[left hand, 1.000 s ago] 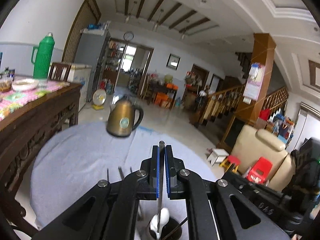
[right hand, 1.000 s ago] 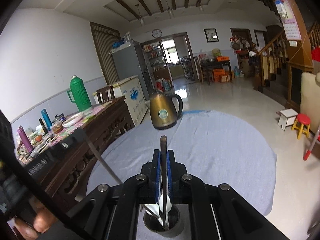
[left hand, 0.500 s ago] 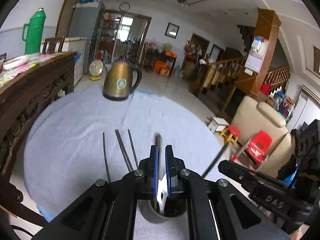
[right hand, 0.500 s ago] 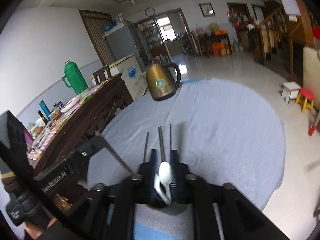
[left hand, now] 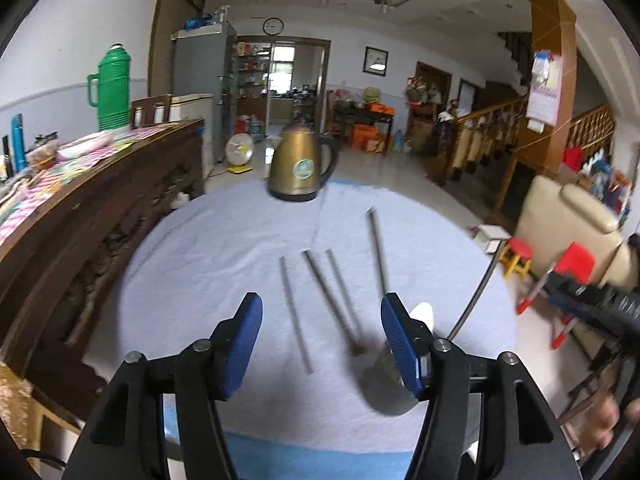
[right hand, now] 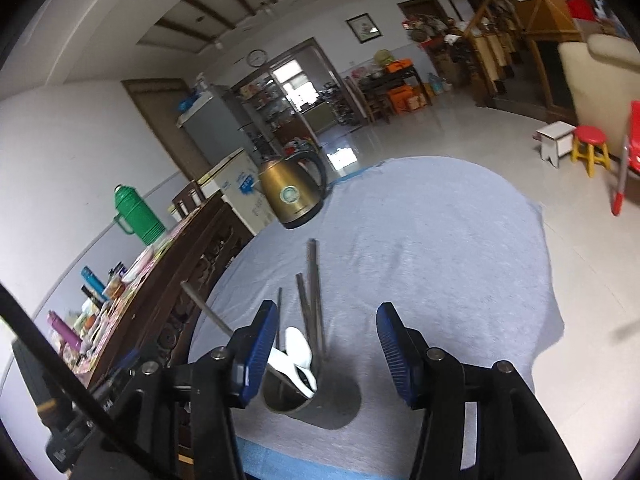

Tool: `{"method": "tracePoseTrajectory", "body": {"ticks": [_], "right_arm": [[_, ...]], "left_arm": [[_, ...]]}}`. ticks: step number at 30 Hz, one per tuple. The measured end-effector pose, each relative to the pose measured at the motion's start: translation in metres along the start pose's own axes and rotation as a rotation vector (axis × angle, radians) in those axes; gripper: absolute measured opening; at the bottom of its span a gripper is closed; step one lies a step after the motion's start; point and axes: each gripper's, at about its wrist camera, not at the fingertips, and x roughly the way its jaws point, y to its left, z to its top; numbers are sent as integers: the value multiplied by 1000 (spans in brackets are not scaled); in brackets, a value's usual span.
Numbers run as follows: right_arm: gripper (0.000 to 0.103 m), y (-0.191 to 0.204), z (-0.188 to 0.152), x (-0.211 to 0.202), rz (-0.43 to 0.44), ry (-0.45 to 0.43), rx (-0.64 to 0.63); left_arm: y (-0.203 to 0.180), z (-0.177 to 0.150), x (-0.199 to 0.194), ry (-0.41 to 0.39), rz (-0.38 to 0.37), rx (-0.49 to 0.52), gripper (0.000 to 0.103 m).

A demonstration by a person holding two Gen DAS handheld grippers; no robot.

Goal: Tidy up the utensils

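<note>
Pale blue-grey cloth covers the round table (left hand: 208, 240), set in a large tiled room with a dark carved wooden sideboard (left hand: 92, 216) along one side and a wooden staircase at the other.

Both grippers have their blue-padded fingers spread wide, holding and touching nothing. The left gripper (left hand: 321, 342) hangs above the cloth with the round metal utensil cup (left hand: 384, 380) just beside its right finger (left hand: 400, 344), which hides part of the cup. The right gripper (right hand: 327, 350) hovers over the same cup (right hand: 298, 394), which sits between its fingers nearer the left pad (right hand: 258, 348).

From the left wrist, three thin grey metal chopsticks (left hand: 320, 292) lie loose on the cloth ahead of the cup, fanned slightly apart, and a fourth stick-like handle (left hand: 378, 252) leans up out of the cup beside a white spoon (left hand: 424, 314). The right wrist shows inside the cup: white plastic spoons (right hand: 298, 354) rest against its rim, with grey sticks behind them; whether those stand in the cup or lie on the cloth I cannot tell.

A bronze-coloured electric kettle (left hand: 302, 168) with a round blue-green label stands at the far edge of the table; its lettering is too small to read. A green thermos jug (left hand: 110, 88) stands on the sideboard.
</note>
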Motion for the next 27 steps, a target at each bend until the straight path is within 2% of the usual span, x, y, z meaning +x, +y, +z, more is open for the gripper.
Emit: {"method": "tracePoseTrajectory", "body": {"ticks": [5, 12, 17, 27], "right_arm": [[55, -21, -1, -5, -22, 6, 70], [53, -47, -13, 5, -33, 64, 162], [53, -44, -26, 9, -33, 111, 147], [53, -4, -42, 18, -6, 160, 29]], "left_arm": [[18, -20, 8, 78, 64, -17, 63], [23, -45, 15, 134, 155, -7, 63], [25, -51, 20, 164, 189, 7, 63], [29, -46, 7, 124, 293, 43, 65]]}}
